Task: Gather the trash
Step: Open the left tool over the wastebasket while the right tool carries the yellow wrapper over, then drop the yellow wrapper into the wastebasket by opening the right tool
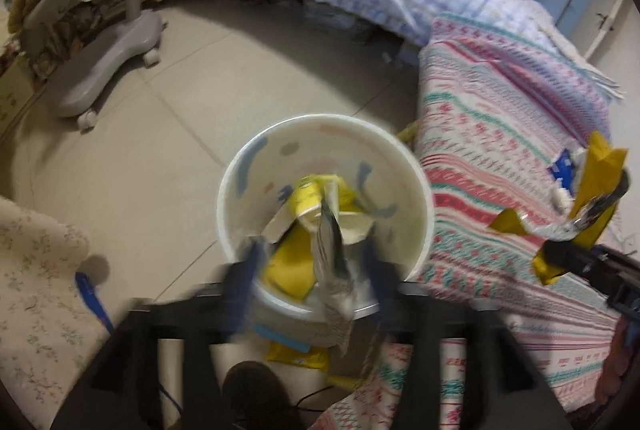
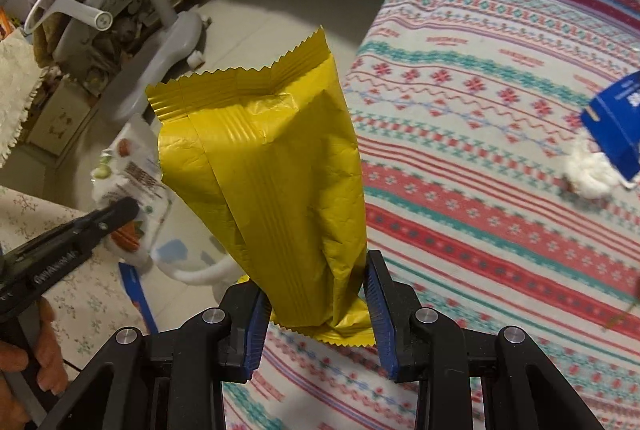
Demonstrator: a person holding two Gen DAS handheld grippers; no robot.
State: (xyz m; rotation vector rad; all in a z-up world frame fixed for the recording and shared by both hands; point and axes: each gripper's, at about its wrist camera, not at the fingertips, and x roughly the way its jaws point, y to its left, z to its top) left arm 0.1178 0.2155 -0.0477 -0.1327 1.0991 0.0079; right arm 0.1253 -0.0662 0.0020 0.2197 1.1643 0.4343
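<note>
Two grippers mid-collection: the left gripper [image 1: 312, 262], jaws apart, hangs over the white bin [image 1: 325, 127] around a silvery wrapper [image 1: 332, 258], apparently releasing it, while the right gripper [image 2: 316, 304] pinches a yellow wrapper [image 2: 264, 169] above the bed [image 2: 500, 149], due binward next.
</note>
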